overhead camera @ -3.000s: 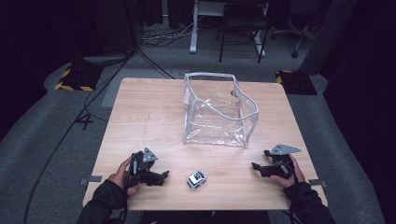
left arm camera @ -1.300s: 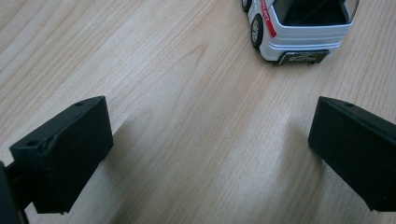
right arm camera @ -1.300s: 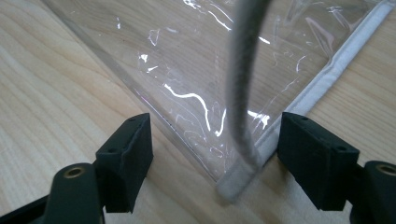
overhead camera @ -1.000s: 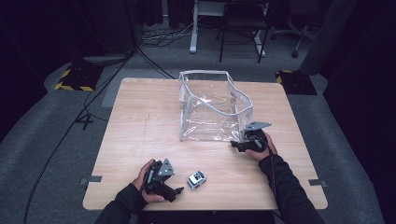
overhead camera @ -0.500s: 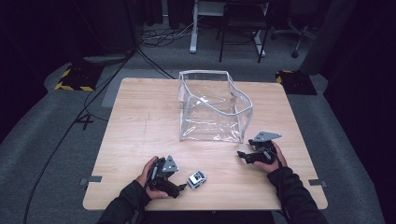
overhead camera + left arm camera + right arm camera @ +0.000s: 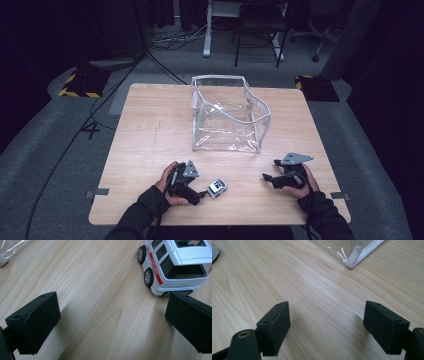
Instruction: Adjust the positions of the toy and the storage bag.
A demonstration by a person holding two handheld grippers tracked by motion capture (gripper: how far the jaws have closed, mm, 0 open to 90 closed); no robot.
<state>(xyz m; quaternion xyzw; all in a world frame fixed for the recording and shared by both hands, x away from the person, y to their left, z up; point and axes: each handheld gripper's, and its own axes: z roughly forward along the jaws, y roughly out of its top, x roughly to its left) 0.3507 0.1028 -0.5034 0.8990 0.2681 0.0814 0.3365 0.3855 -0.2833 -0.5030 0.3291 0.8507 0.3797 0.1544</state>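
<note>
Left hand-held gripper (image 6: 202, 194) spread wide, low over desk (image 6: 150, 130), toy car (image 6: 217, 187) just off one jaw tip, not between jaws, near front edge. Right hand-held gripper (image 6: 270, 170) also spread, holding nothing, near corner of clear bag (image 6: 227, 117). Risks, as judgement: jaw tip touching car's rear may nudge it, wheels let it roll away; closing off-centre could clip bumper only, car pivots or squirts out toward desk edge
</note>
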